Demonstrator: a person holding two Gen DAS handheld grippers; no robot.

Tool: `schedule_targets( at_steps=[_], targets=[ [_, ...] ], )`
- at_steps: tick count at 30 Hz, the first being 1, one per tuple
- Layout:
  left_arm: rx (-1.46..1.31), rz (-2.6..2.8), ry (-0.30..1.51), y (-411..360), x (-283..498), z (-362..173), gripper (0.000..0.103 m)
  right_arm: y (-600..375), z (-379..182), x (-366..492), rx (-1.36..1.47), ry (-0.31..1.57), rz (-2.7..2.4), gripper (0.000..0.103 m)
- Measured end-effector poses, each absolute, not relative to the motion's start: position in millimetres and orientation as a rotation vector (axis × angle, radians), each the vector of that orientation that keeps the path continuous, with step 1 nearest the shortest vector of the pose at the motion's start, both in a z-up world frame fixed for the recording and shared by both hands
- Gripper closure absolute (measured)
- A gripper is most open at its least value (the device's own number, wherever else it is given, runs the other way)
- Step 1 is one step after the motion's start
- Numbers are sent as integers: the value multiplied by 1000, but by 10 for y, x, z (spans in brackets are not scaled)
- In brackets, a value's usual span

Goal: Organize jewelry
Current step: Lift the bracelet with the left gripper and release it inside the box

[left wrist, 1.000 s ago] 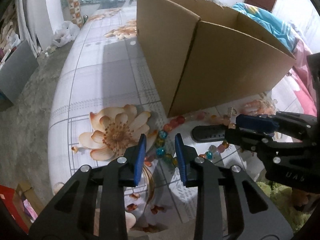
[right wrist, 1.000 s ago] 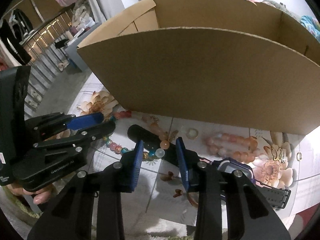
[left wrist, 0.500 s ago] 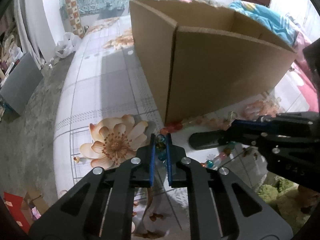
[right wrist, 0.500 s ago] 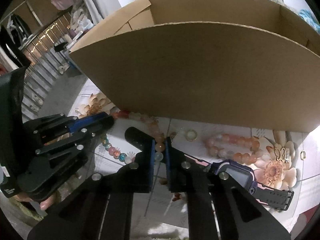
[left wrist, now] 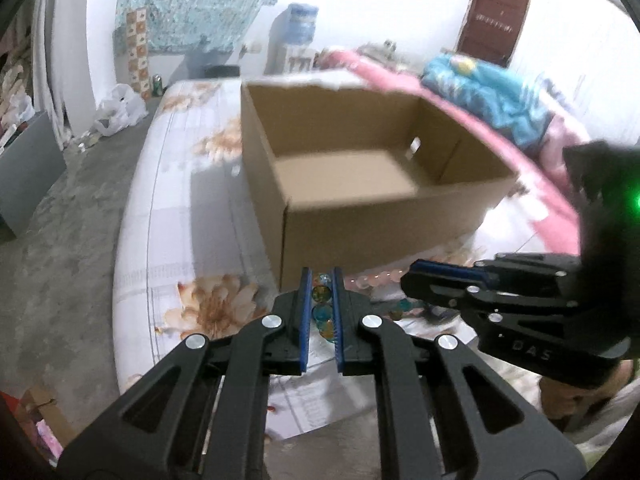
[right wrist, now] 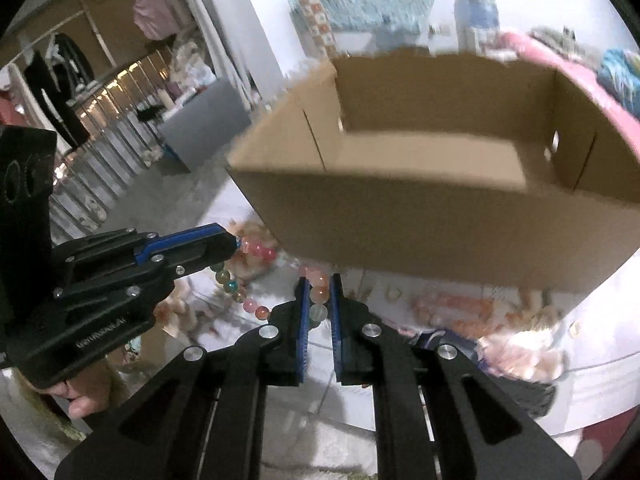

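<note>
1. Left wrist view:
   - Beads (left wrist: pixel 321 304) of a bracelet sit between the fingers of the left gripper (left wrist: pixel 320 280), which are drawn in to a narrow gap and pinch the teal and amber ones.
   - The box (left wrist: pixel 372 168) lies straight ahead and a little right of the tips, open top up, its near corner just beyond them; its floor looks bare.
   - The right gripper (left wrist: pixel 412 280) comes in from the right at about the same height, tips pointing left, near the left one. This view does not show its gap.
   - Pale pink beads run between the two tips, so the strand's long axis lies left to right, along the box's near wall.

2. Right wrist view:
   - The right gripper (right wrist: pixel 319 280) is nearly closed on pink and clear beads (right wrist: pixel 319 300) of the same strand.
   - The strand sags leftward to the left gripper (right wrist: pixel 234 242), whose tips hold its far end.
   - The box (right wrist: pixel 440 216) stands ahead and slightly right, its near wall above the tips.
   - More jewelry (right wrist: pixel 452 308) lies on the floral cloth (right wrist: pixel 592 340) below that wall.

3. Judgement: both grippers are about equally near, and the move is up and forward over the near wall together, keeping the strand level.
</note>
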State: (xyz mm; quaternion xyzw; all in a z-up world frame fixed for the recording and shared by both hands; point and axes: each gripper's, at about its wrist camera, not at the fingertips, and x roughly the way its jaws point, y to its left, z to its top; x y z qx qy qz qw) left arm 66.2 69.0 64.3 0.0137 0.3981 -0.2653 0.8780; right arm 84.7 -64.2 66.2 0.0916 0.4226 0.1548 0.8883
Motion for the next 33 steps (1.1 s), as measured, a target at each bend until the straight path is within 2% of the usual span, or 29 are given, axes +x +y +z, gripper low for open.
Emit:
schedule_targets(
  at_steps=[7,12,15,23,30,33],
  targets=[
    [5,-651,698,606,820,1430,94,-913,1380,1047,190,737,386,93],
    [13,-659,734,369,1285,1601,94,-1182,1605,1628,234,790,428,93],
    [16,-642,822,190,1729,1500,94,-1342,1533,2097,260,891,416,93],
    [101,-566,1018,-83,2449,1003,94,-1488,877,2983,340,1140,390,93],
    [221,-481,1051,-244,2653,725,94,-1371,490,3443,300,1245,370,92],
    [234,-458,1027,-254,2682,734,90,-1371,393,3578,284,1262,345,92]
  ],
)
